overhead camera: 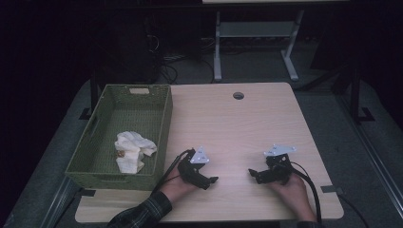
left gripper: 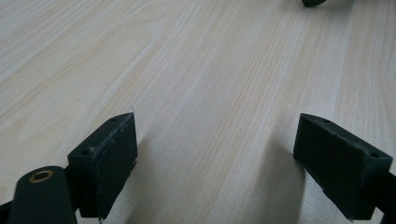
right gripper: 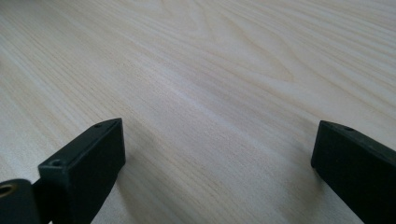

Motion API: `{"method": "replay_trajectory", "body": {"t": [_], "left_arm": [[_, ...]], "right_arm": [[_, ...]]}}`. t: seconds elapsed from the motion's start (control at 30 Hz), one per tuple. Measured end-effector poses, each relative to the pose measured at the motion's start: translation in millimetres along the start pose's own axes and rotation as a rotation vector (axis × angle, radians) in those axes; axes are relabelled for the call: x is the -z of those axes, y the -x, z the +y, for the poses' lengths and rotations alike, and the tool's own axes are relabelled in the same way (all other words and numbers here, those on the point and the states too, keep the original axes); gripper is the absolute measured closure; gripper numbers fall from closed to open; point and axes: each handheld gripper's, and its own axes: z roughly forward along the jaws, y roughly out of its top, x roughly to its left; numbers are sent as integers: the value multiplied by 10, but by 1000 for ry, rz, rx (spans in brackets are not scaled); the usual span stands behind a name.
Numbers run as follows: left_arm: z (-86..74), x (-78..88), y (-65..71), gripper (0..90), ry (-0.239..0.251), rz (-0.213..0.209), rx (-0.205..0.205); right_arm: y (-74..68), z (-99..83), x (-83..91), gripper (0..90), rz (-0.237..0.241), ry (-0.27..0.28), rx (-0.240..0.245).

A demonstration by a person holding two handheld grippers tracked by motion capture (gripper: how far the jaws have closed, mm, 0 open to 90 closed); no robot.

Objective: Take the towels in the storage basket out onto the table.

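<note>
Both tools are parked low on the pale wood-grain surface [overhead camera: 237, 128], jaws spread wide with nothing between them. The left tool [overhead camera: 212, 180] points toward the right tool [overhead camera: 252, 174], a short gap apart. The crumpled white cloth [overhead camera: 132, 149] sits well off to the left tool's far side, inside the green woven rectangular basket [overhead camera: 164, 128]. The pads look like flat matte-black blocks.

Bare table [overhead camera: 237, 128] ahead lies open; basket [overhead camera: 164, 123] walls the left
</note>
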Motion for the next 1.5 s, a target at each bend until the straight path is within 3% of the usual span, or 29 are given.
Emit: {"method": "replay_trajectory", "body": {"t": [0.33,0.47,0.53,0.73,1.3,1.5], "left_arm": [[2,4,-33,130,-2,-19,-15],[10,10,-70,130,-10,-20,-10],[7,23,-91,130,-1,-25,14],[36,92,-105,130,3,-24,5],[262,323,-80,130,32,-12,8],[305,399,-106,132,58,-21,49]], "right_arm": [[-2,-1,2,25,-1,0,-1],[-8,-8,11,25,-2,-3,-2],[-5,-9,10,25,-2,0,3],[-5,-9,10,25,-2,0,3],[-10,-16,18,25,-3,-3,-4],[-11,-16,18,25,-4,-2,-4]]}}
